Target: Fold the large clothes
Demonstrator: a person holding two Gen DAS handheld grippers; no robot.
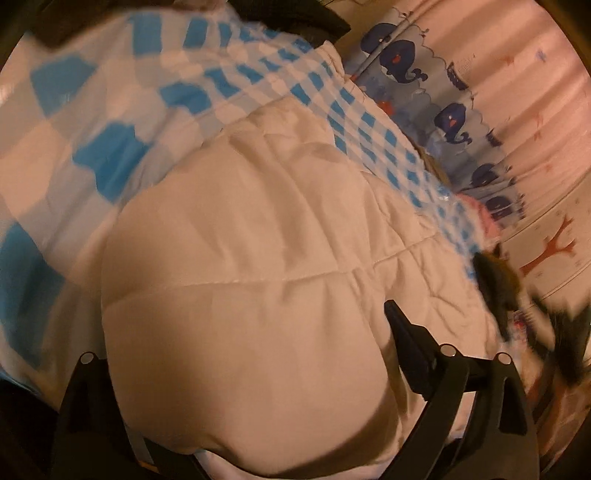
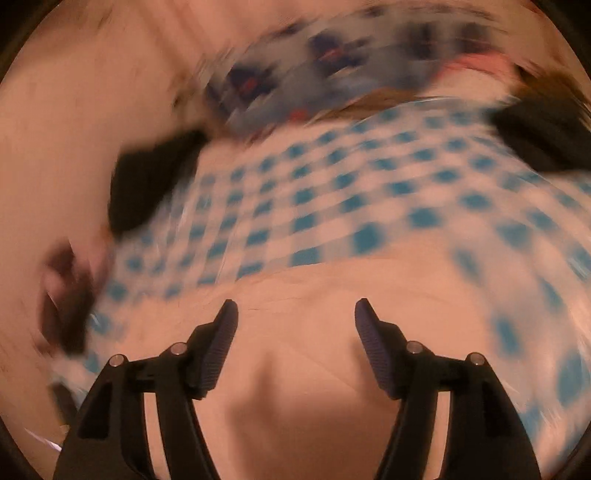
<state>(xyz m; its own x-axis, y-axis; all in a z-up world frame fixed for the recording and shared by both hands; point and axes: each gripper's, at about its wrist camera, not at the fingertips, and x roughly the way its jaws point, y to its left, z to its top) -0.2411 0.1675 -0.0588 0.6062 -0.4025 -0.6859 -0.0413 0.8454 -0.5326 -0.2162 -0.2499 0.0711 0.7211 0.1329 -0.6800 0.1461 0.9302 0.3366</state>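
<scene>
Seen from the left wrist: a thick white quilt (image 1: 258, 236), padded and stitched in panels, bulging up in a rounded fold and filling the middle of the view. Lying on a blue-and-white checked sheet (image 1: 122, 110) that spreads to the left and far side. Beyond the sheet, on the right, a cloth printed with dark blue whales (image 1: 450, 122), and past it a pale cloth with red branch-like shapes (image 1: 550, 251). A dark object (image 1: 295, 18) at the top edge, too blurred to name. Something dark and brownish (image 1: 498, 280) at the right edge of the quilt, smeared by motion.

Left tongs (image 1: 236, 350) released, spread wide, the fold of the quilt bulging between them; right finger (image 1: 410, 332) resting against the quilt's surface, left finger mostly hidden behind the bulge. No clamping visible.

Seen from the right wrist, heavily blurred: right tongs (image 2: 295, 314) released, parted, nothing between the fingers (image 2: 373, 332), hovering over the white quilt (image 2: 314, 369). Checked sheet (image 2: 332, 192) beyond, whale cloth (image 2: 288, 81) further back. Dark blurred shapes (image 2: 147, 184) at left and right edges, not identifiable.
</scene>
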